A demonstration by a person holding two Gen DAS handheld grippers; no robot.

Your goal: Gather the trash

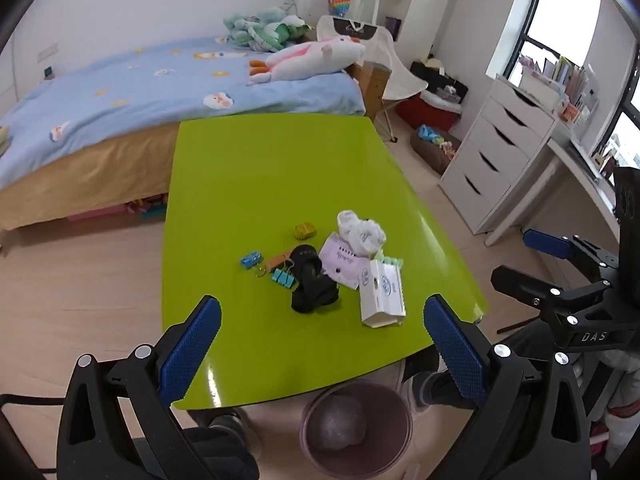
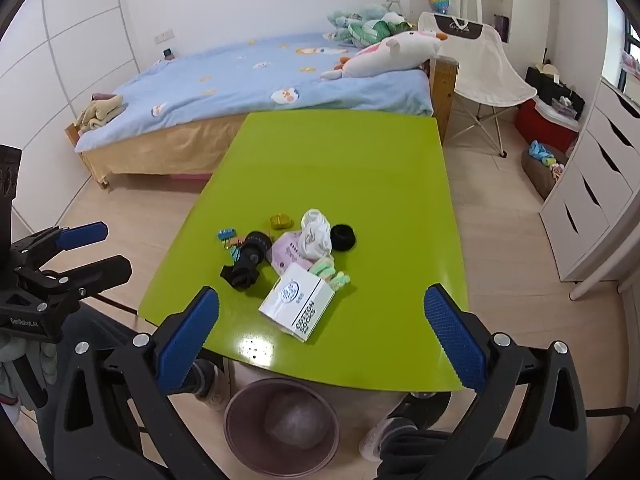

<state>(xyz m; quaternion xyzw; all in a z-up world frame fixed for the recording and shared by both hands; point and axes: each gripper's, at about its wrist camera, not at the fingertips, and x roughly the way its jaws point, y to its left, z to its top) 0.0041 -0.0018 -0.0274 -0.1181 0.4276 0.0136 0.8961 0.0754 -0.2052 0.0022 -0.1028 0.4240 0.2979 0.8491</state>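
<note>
Both grippers hung spread wide above the near edge of the green table [image 1: 280, 168], neither one grasping anything. From its own camera, the left gripper [image 1: 322, 344] framed the clutter between its blue-padded fingers [image 1: 192, 348]; the right gripper [image 2: 322, 334] did the same from the other side, and each showed at the edge of the other's view.

On the table lay a loose heap. A white carton printed "COTTON SOCKS" [image 2: 297, 304] sat nearest, with a crumpled white wrapper [image 2: 316, 236] behind it, resting partly on a pale pink packet [image 2: 286, 256]. Black socks [image 2: 246, 264] lay just left of the carton, touching the packet. Pastel green foam pieces [image 2: 330, 272] poked out beside the carton's far corner. A black ring-shaped item [image 2: 344, 237], possibly a hair tie, sat just right of the wrapper. Blue binder clips [image 1: 283, 278] and a small yellow object [image 1: 306, 231] lay near the socks.

On the floor, below the table's near edge, stood a brownish waste bin [image 2: 280, 424] with a clear liner inside.
</note>
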